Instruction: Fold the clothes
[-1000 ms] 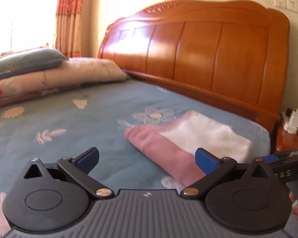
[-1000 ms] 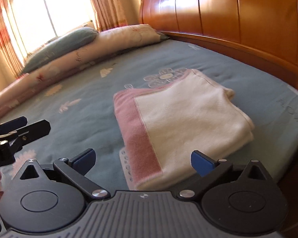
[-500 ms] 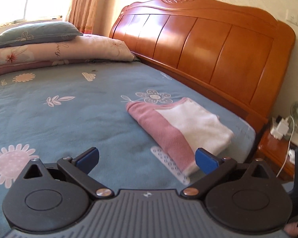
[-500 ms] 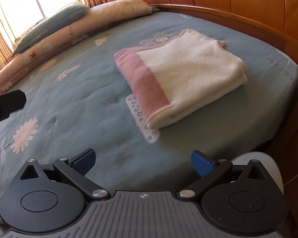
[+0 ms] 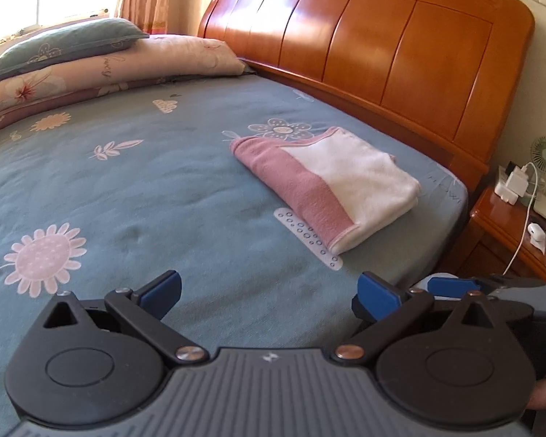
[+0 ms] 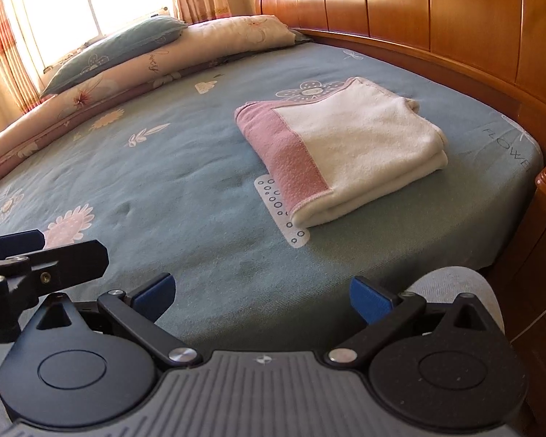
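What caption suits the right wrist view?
Folded pink-and-white cloth lies on the blue bedsheet; open right gripper hangs apart from it.

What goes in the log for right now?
towel: folded, on bed | left gripper: open, empty | right gripper: open, empty

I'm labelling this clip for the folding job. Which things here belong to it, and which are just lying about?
Belongs to the job:
folded pink and white cloth
left tongs, open, empty
right tongs, open, empty

Just lying about:
pillows
small fan
white charger
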